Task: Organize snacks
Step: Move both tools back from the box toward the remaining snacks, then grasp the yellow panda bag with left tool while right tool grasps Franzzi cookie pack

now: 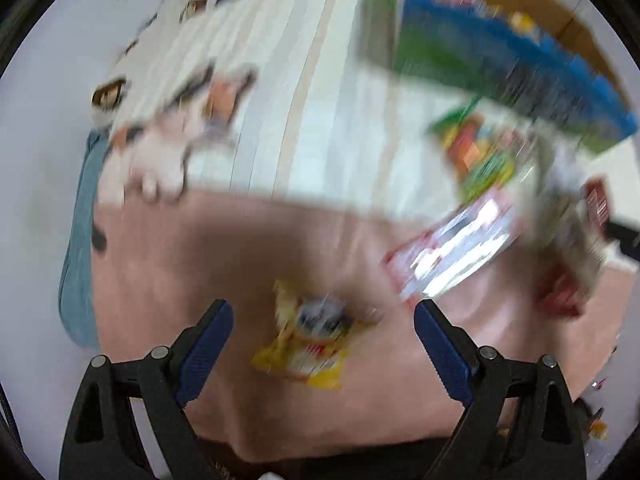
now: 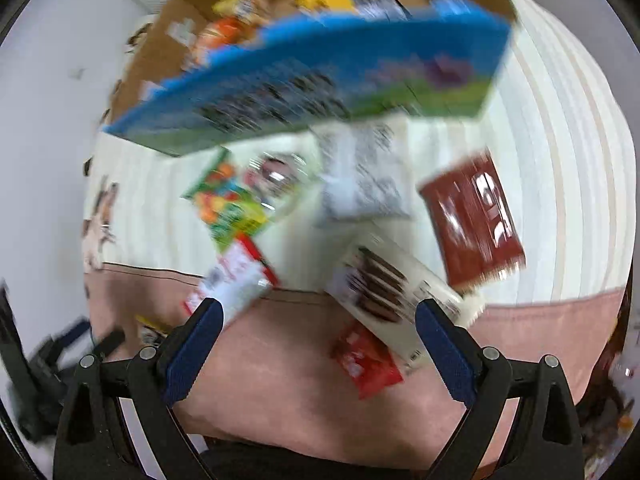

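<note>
Snacks (image 2: pixel 472 220) (blurred) lie below both empty hand-held grippers.

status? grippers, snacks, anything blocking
Left gripper open, empty, over yellow packet. Right gripper open, empty, near cookie pack. Snacks loose on cloth; cardboard box partly filled. Blue carton fronts it.

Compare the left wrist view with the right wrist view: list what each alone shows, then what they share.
Left wrist only: the yellow snack packet between the open left gripper.
Right wrist only: the brown packet, the cookie box and the open right gripper.
Both: the blue box, the green packet, all blurred.
</note>
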Tool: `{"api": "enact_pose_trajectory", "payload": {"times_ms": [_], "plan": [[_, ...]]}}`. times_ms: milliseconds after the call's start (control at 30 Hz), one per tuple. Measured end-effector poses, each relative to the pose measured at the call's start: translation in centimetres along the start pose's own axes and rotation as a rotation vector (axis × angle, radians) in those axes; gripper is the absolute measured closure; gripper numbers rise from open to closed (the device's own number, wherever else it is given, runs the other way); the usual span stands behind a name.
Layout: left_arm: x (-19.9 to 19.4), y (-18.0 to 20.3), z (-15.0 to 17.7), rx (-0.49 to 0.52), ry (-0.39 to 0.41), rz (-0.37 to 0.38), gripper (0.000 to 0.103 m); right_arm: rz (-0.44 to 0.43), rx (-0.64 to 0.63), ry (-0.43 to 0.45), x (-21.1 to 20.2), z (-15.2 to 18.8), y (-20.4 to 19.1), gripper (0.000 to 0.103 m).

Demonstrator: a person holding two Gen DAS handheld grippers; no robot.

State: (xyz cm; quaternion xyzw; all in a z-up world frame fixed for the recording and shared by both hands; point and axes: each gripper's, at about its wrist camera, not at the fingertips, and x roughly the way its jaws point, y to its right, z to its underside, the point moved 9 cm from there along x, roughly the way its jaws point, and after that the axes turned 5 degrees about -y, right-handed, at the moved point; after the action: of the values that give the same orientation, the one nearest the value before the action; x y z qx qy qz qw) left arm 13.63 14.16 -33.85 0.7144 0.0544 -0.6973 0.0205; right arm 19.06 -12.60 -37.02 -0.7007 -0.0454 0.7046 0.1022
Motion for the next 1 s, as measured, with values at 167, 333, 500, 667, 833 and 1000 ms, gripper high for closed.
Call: {"api": "enact_pose_trajectory", "payload": {"times_ms": [167, 333, 500, 667, 833, 1000], "plan": [[5.2, -1.0, 2.8, 0.031, -0.107, -0.041, 0.010, 0.182, -0.126, -0.047, 3.3, -0.4, 1.3, 0.004], [8.1, -0.1, 2.7, 0.096, -0.148, -0.050, 0.010, 0.367, -0.360, -0.125, 7.6, -0.7, 0.4, 0.004], [8.6, -0.2, 1.2, 0.025, -0.132, -0.006, 0.042, 0.385, -0.343, -0.106, 8.3, -0.8, 0.4, 0.027], [7.8, 0.2, -1.1, -0.070, -0.107, 0.093, 0.045, 0.154, -0.104, -0.097, 7.5, -0.6, 0.2, 0.030], [7.9, 0.6, -2.8, -0.103, -0.105, 0.125, 0.045, -0.099, 0.075, -0.190, 8.7, 0.5, -0.4, 0.024], [9.3, 0.3, -2.7, -0.080, -0.134, 0.129, 0.044, -0.019, -0.008, -0.179, 9.0, 0.5, -1.0, 0.016]]}}
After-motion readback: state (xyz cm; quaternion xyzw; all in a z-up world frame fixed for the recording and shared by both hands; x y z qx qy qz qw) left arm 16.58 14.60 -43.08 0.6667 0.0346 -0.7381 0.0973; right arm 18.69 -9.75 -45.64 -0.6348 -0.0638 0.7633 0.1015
